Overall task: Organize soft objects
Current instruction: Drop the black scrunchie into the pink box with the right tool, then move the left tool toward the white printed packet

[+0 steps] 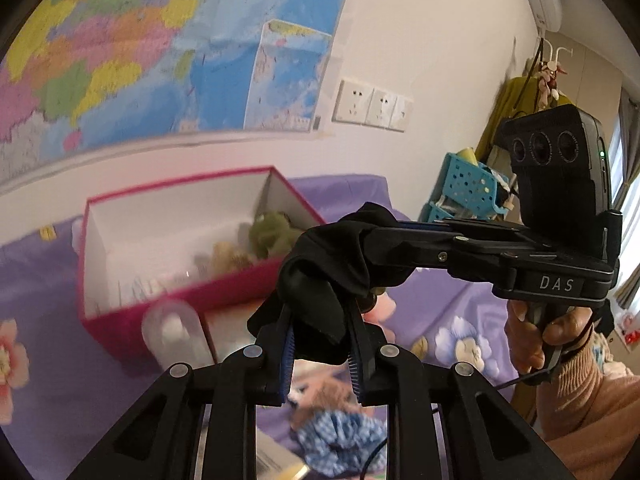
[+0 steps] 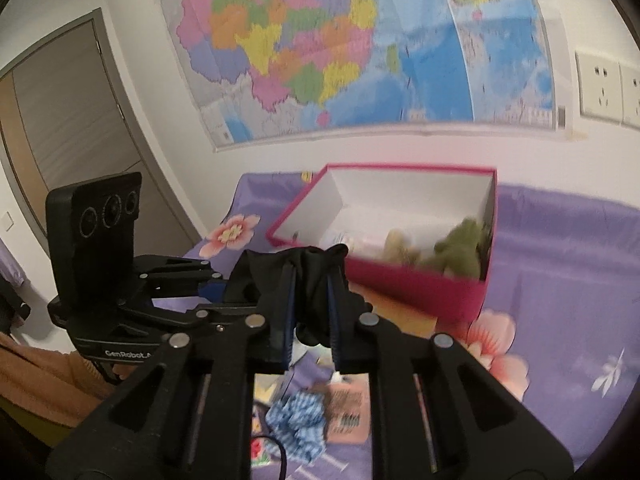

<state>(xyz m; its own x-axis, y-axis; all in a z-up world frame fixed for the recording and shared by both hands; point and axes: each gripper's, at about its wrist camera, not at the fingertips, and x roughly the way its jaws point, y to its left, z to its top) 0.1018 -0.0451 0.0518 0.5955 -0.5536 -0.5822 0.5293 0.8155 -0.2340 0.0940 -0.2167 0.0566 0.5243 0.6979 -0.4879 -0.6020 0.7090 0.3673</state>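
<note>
So the biggest thing here is the purple flower-print bedspread point(image 2: 560, 280) covering the whole surface, with a colourful wall map point(image 2: 360, 48) above it. Sitting on the bedspread near the wall is an open pink cardboard box with white inside walls point(image 1: 180, 304), and in its right end there's a green plush toy point(image 2: 460, 252) next to a smaller tan plush toy point(image 2: 396, 244) (both pretty blurry).

Held up in the air in front of the box is a crumpled black fabric piece point(image 1: 324, 276), and both tools have it at once. The left gripper point(image 1: 320, 344) has its fingers pinched on the lower part of the cloth, and the right gripper point(image 2: 310, 300) comes in from the side and is clamped onto the same bundle, so the fabric is bunched between the two.

Down below on the bedspread lies a blue-and-white gingham scrunchie point(image 2: 298, 424), well under the cloth. There's also a clear plastic bottle point(image 1: 176, 336) just in front of the box.
</note>
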